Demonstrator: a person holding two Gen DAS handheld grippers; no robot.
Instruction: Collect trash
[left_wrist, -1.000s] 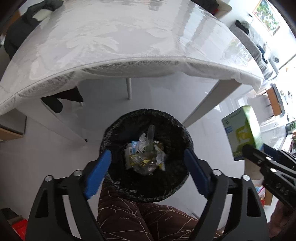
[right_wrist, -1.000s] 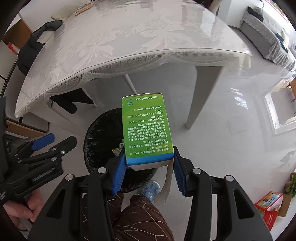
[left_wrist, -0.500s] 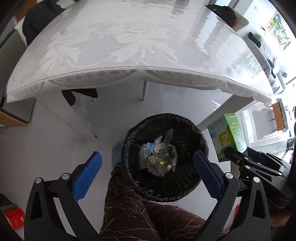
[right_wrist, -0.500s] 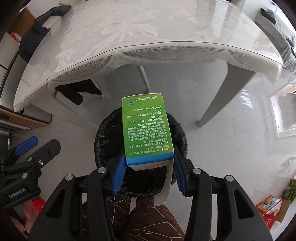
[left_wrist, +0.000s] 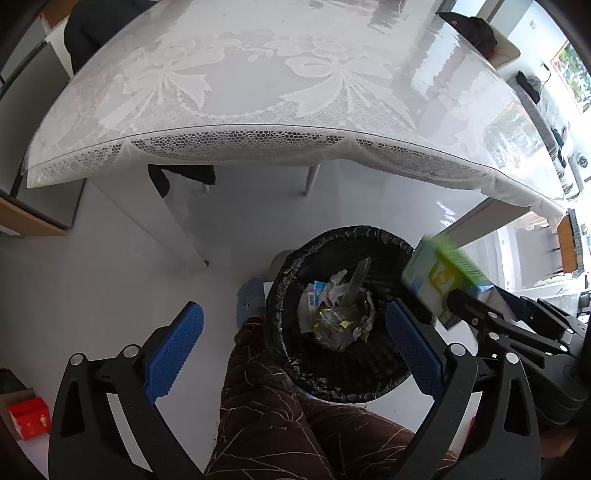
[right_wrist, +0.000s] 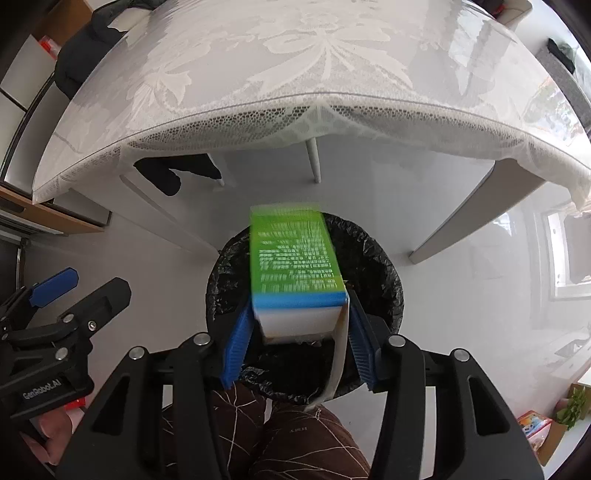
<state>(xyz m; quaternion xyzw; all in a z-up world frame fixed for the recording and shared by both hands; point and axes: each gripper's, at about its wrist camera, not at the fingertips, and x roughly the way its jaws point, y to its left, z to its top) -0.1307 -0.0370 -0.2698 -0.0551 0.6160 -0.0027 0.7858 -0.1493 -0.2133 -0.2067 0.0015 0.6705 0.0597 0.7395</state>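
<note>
Carton blurred between my right gripper pads, jaws just widening over bin; contact unclear. Left gripper gaped empty.

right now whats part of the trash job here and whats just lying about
Job: green box between the right gripper fingers, whose jaws have just been opening; black-lined bin below it, wrappers inside; left gripper, open and empty.

Lying about: lace-covered table; red box on the floor; dark jacket.

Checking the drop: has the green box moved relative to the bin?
Yes. The green box shifted from beside the bin to over its opening.
</note>
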